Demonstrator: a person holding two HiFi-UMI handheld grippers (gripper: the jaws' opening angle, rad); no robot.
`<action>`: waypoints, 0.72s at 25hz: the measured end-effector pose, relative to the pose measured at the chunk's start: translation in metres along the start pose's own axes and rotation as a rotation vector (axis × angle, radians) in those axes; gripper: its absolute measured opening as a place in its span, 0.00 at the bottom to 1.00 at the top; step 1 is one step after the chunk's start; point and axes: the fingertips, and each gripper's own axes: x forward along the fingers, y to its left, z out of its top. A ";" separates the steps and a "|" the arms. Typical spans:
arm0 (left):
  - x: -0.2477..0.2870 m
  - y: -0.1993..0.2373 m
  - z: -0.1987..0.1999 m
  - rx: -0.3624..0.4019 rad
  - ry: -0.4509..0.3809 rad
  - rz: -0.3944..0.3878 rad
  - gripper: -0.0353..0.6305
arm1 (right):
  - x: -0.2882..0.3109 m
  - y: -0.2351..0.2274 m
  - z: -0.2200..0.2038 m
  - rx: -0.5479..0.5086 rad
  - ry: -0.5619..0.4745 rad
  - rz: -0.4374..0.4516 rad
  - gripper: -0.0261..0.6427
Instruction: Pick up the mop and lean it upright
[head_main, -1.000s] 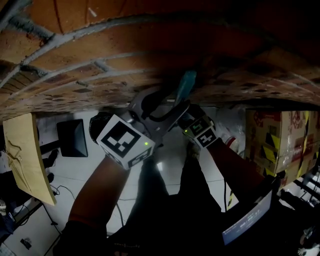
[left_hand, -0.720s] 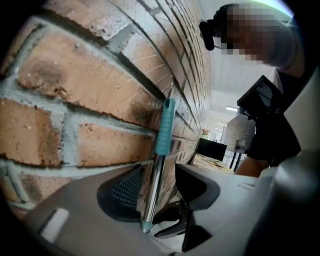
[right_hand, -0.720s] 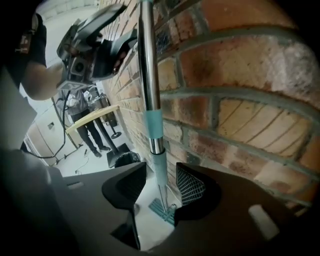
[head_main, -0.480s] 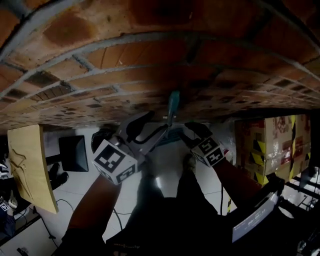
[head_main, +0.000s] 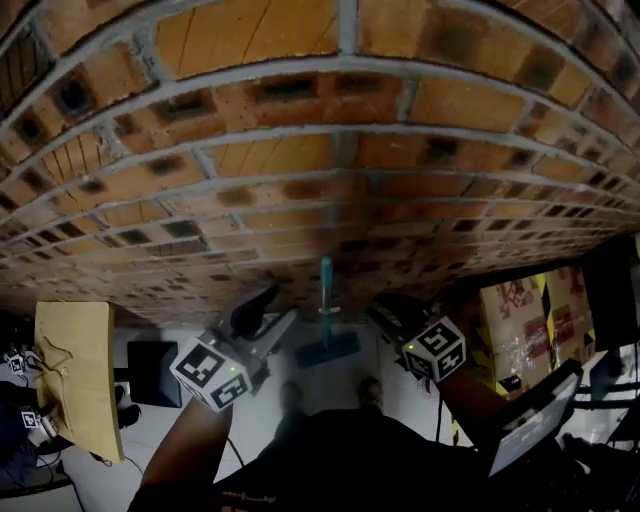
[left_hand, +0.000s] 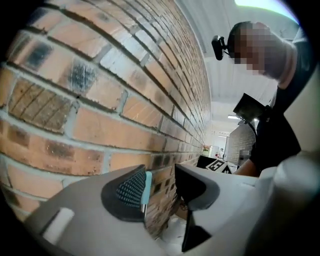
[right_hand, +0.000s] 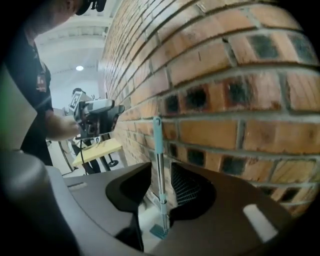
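Brick wall (head_main: 300, 150) behind upright mop (head_main: 326, 300), cardboard box (head_main: 525, 320) nearby.

Brick wall (head_main: 330, 150) bars the way ahead; the mop (head_main: 326, 300) leans against it.

Head view looks steeply down from above the person, taking in the brick wall (head_main: 330, 150) and the floor (head_main: 330, 385). Left gripper view skims close along the wall, facing right. Right gripper view faces the wall close up and shares the mop (right_hand: 159, 167) with the head view.
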 end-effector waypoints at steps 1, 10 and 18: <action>-0.004 -0.003 0.009 0.000 -0.012 0.001 0.33 | -0.008 0.003 0.015 -0.010 -0.017 0.007 0.24; -0.034 -0.026 0.061 -0.011 -0.096 0.017 0.22 | -0.066 0.042 0.120 -0.072 -0.139 0.091 0.16; -0.039 -0.042 0.080 0.002 -0.124 -0.027 0.11 | -0.095 0.054 0.156 -0.044 -0.228 0.122 0.06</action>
